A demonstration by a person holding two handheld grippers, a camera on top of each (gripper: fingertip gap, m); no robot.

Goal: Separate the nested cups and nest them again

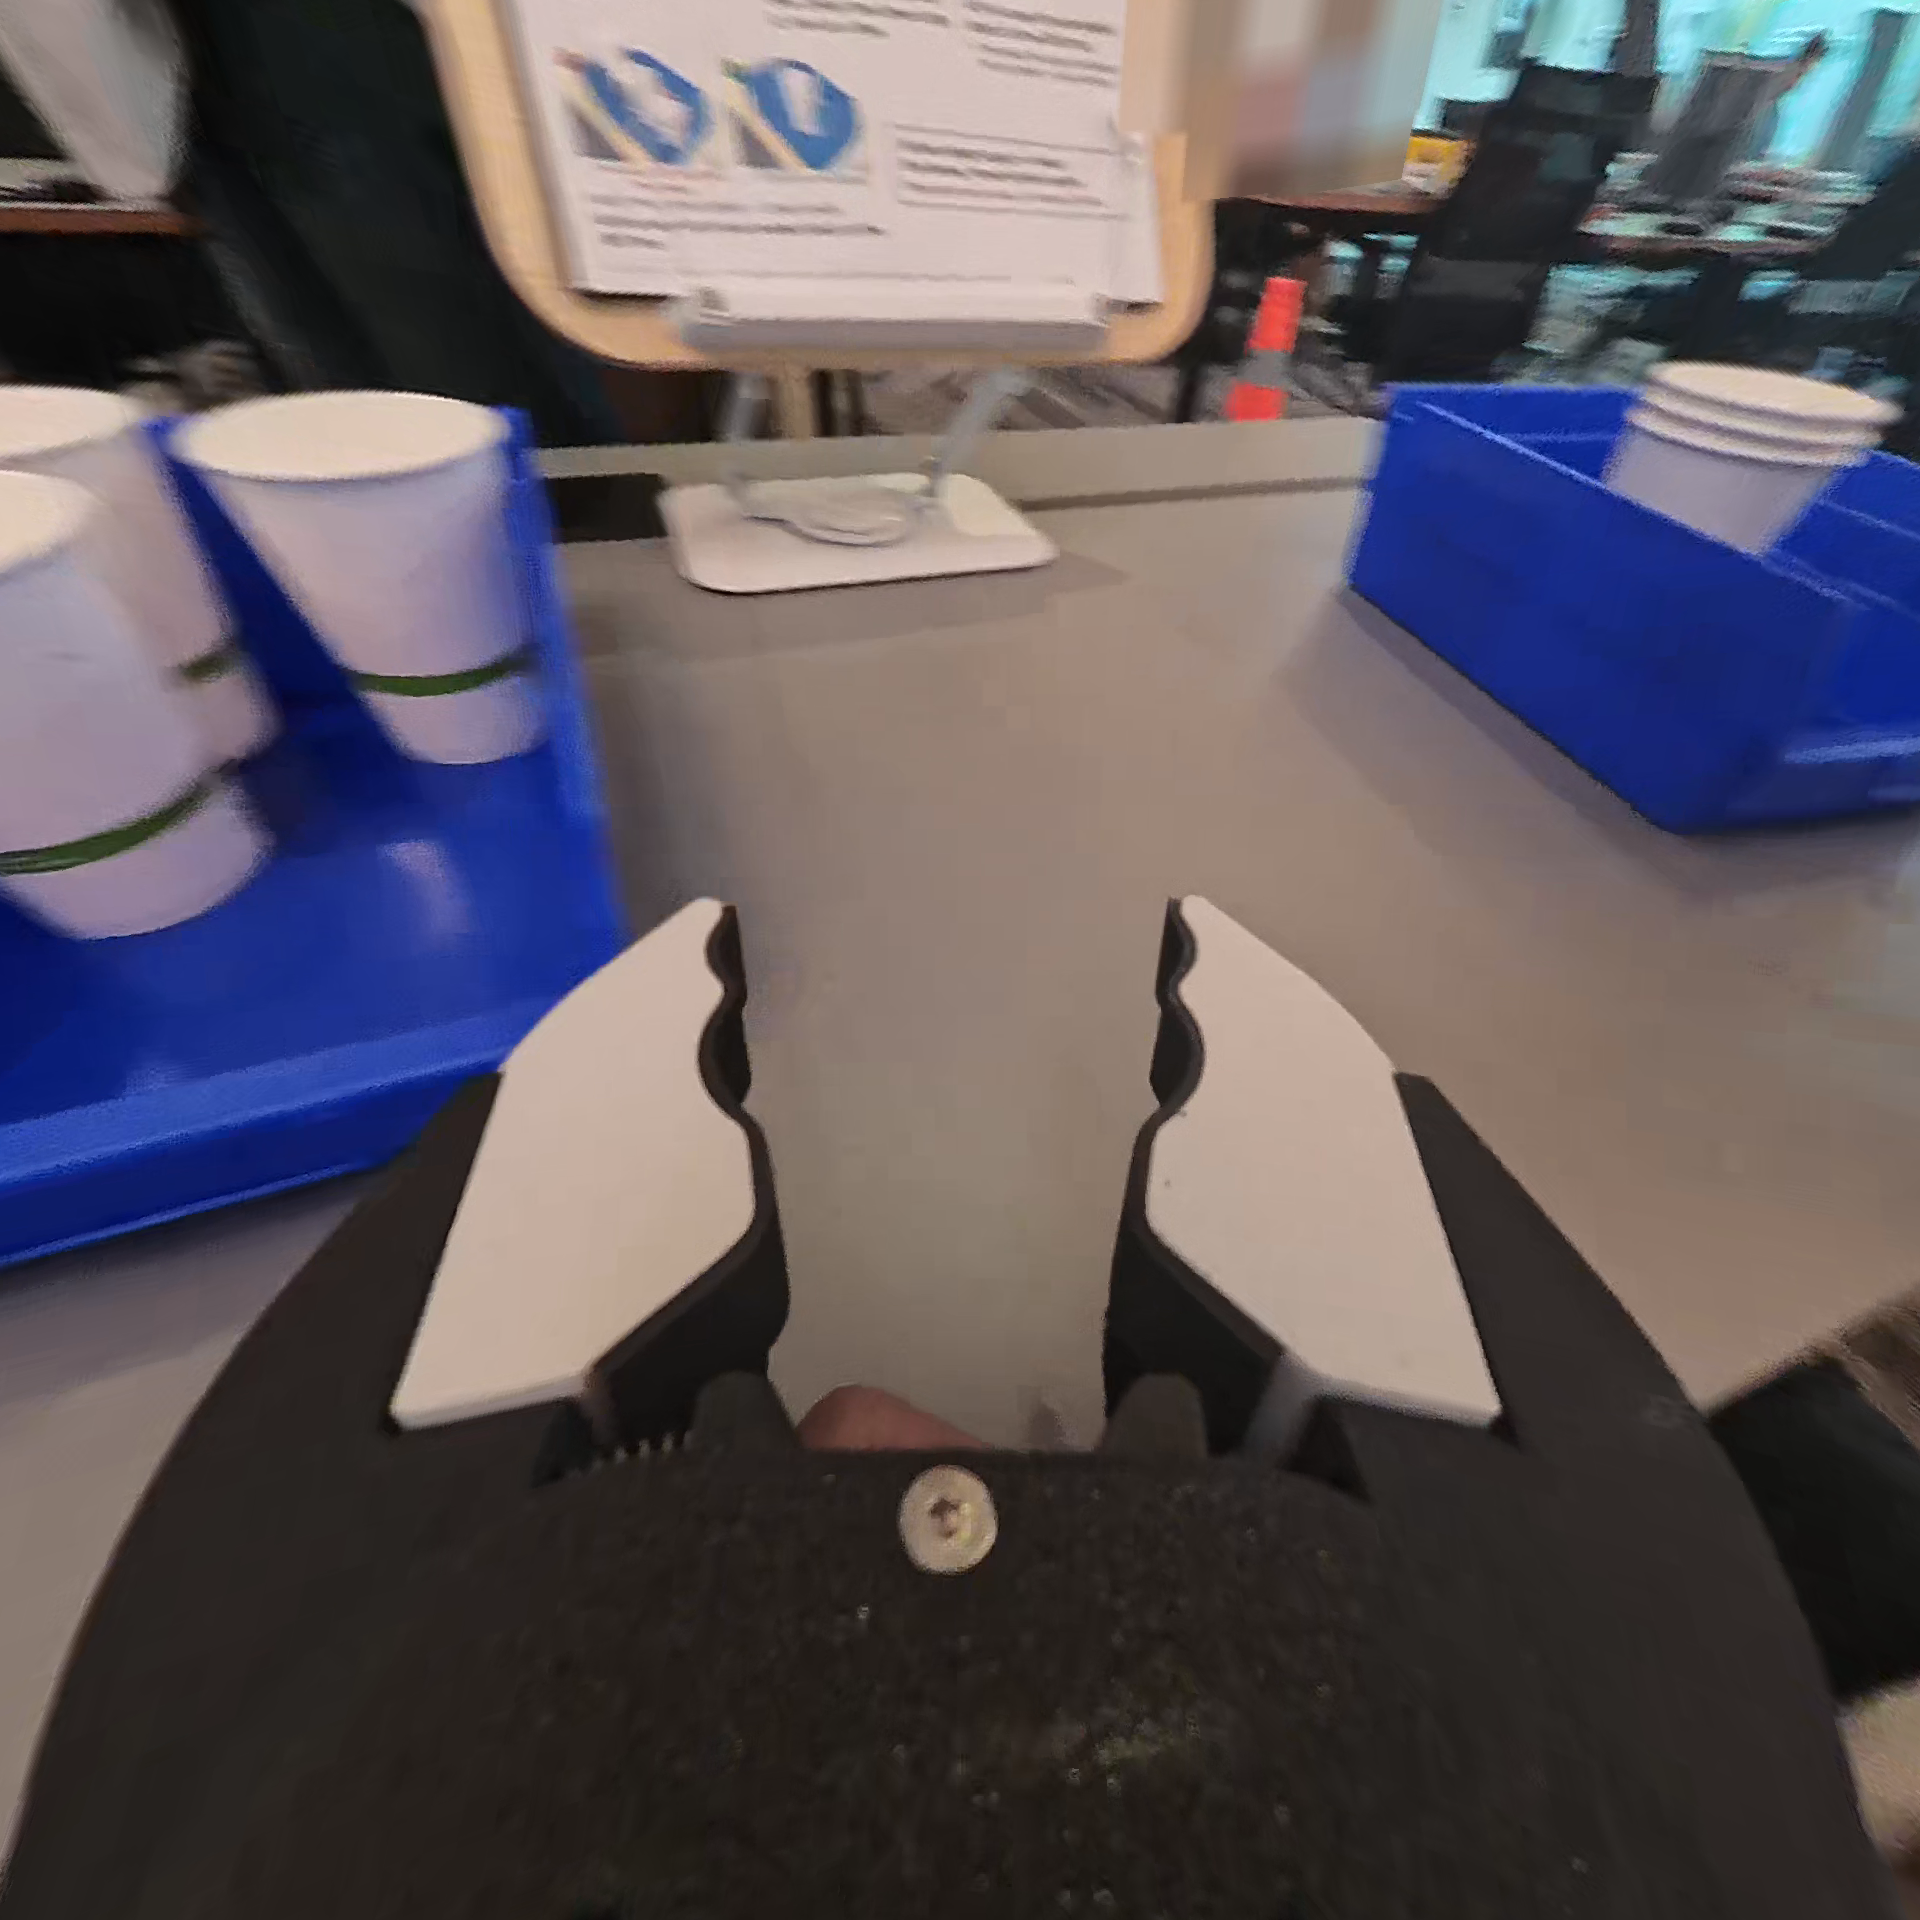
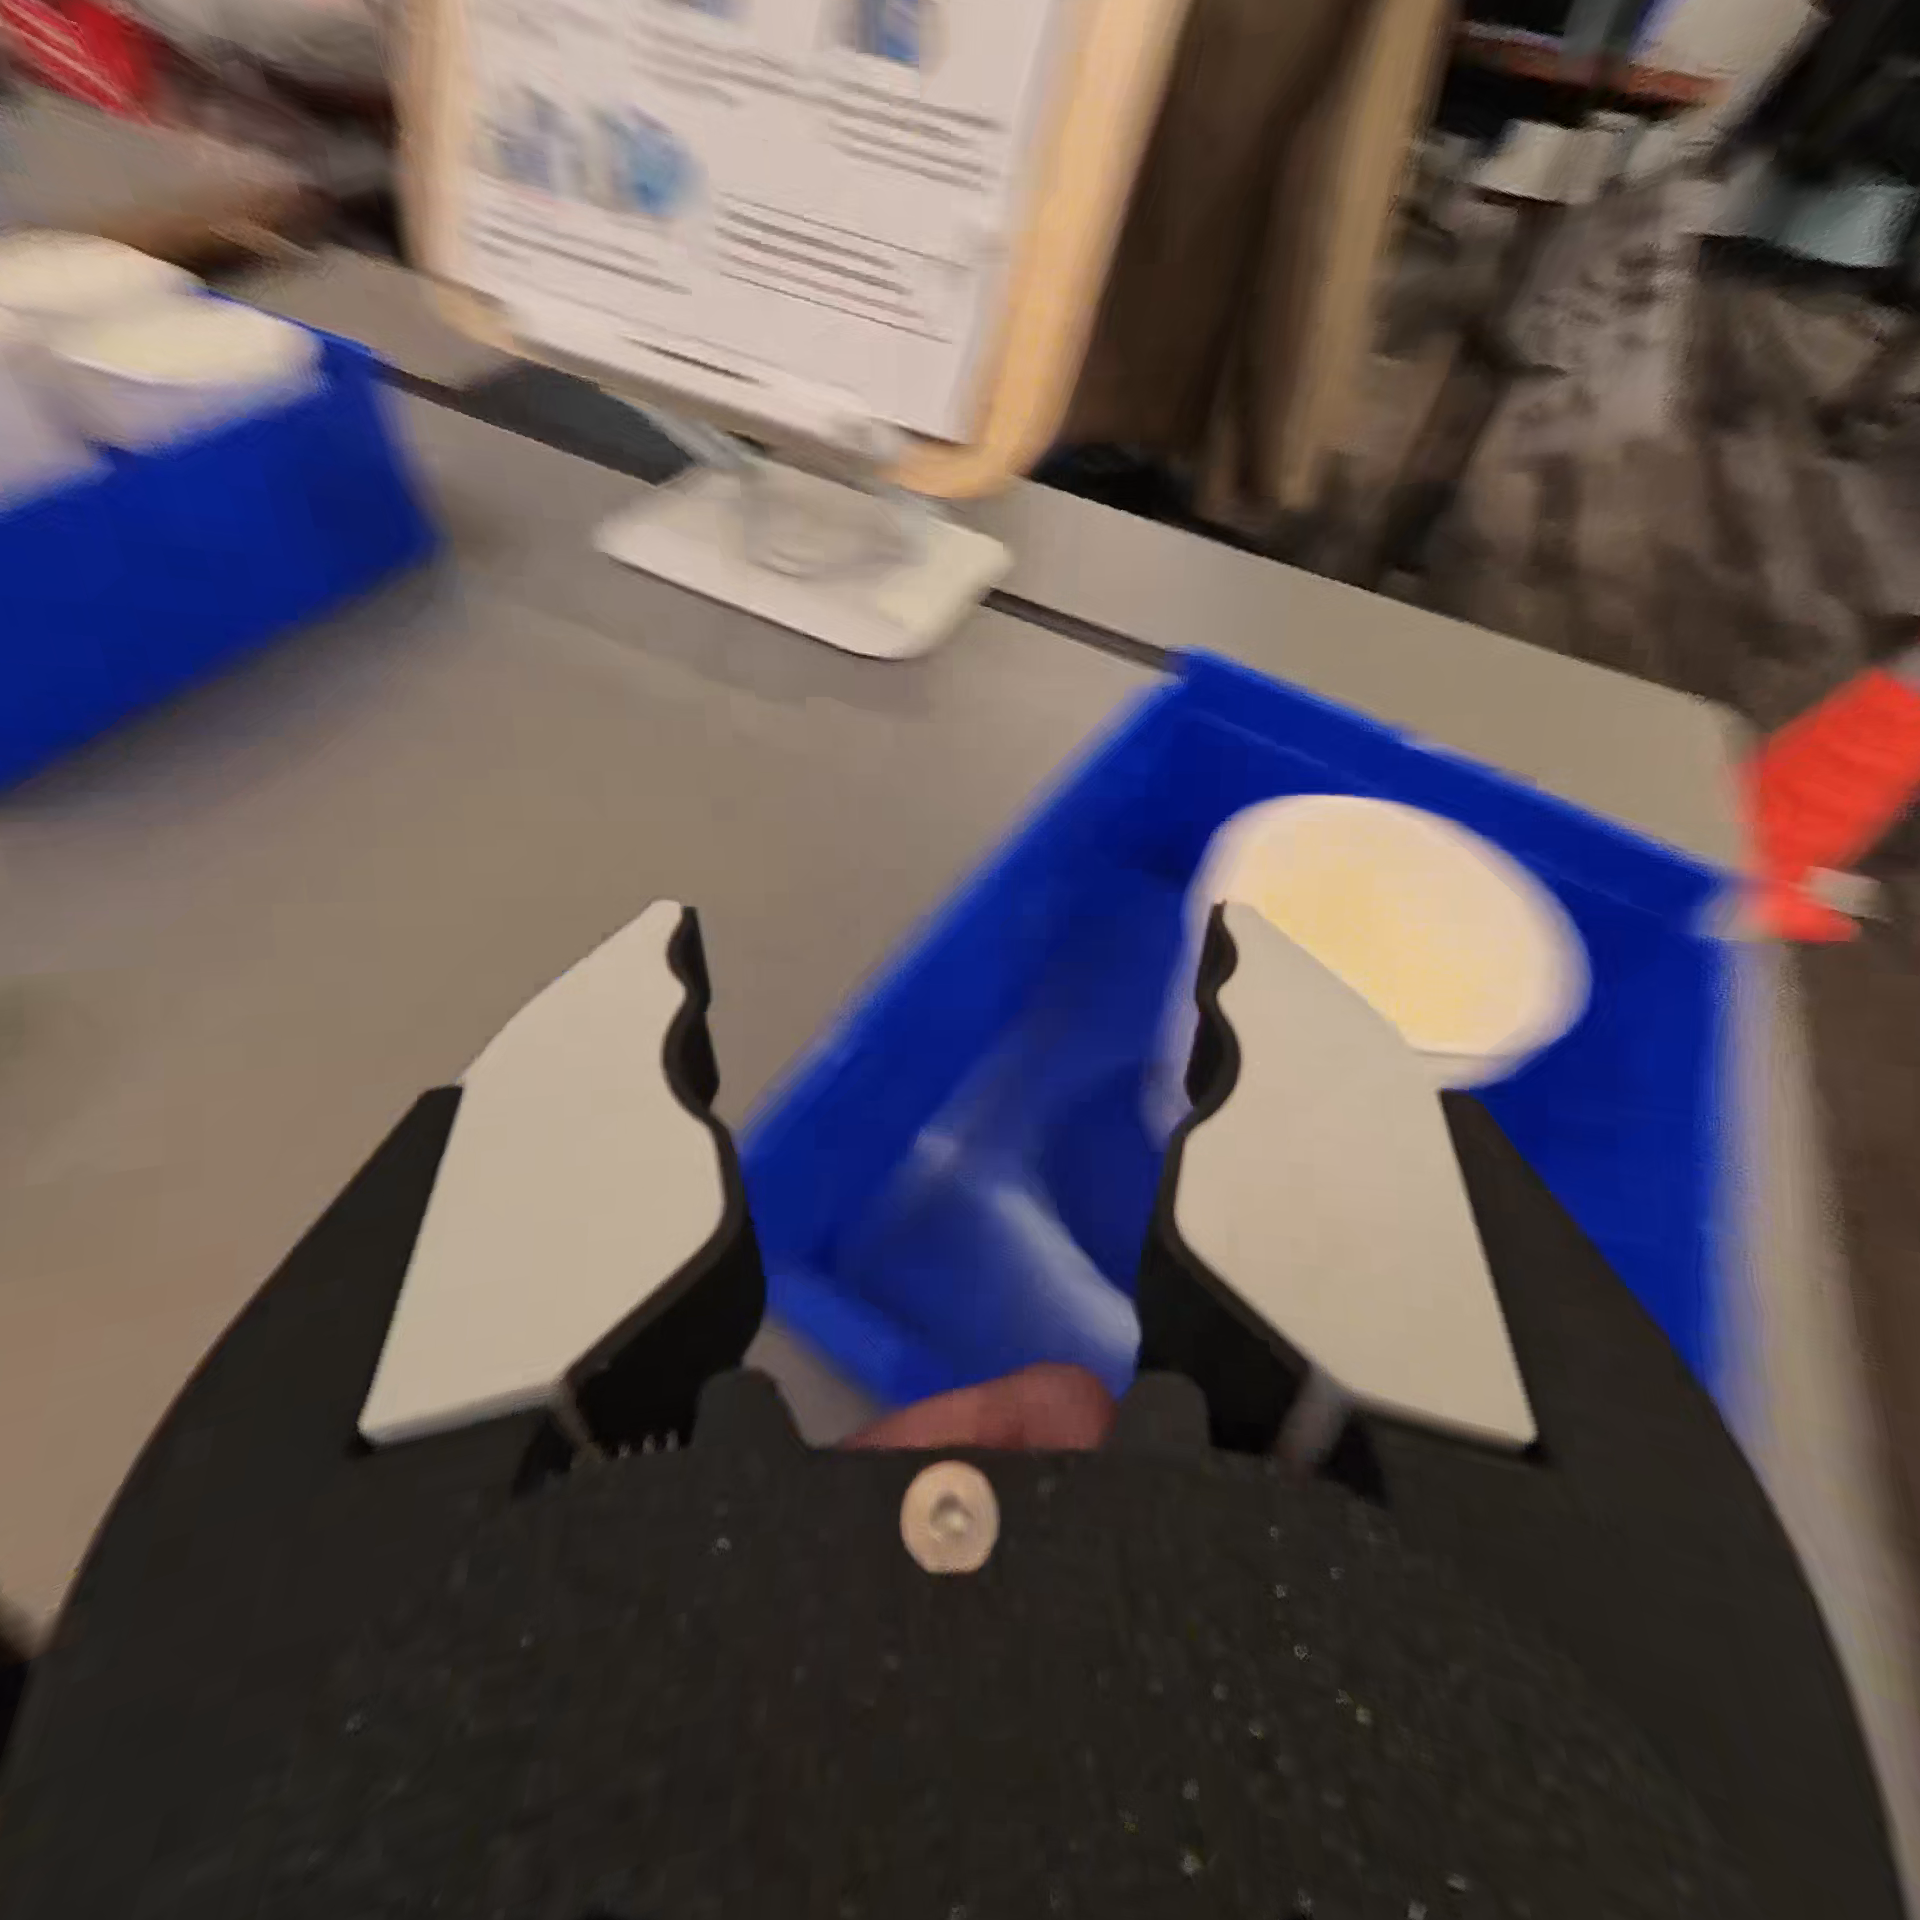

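Three separate white paper cups with a green band (image 1: 405,582) stand in a blue bin (image 1: 312,1060) at the left. A nested stack of white cups (image 1: 1745,457) stands in a second blue bin (image 1: 1558,623) at the right; in the right wrist view the stack (image 2: 1392,914) sits in that bin (image 2: 997,1018) just ahead. My left gripper (image 1: 951,914) is open and empty over the grey table, right of the left bin. My right gripper (image 2: 951,920) is open and empty above the right bin's near left wall, the stack beside its right finger.
A wooden-framed board with printed sheets (image 1: 831,156) stands on a white base (image 1: 862,530) at the back middle of the grey table (image 1: 1039,779). An orange cone (image 1: 1273,343) is beyond the table. The left bin shows in the right wrist view (image 2: 187,571).
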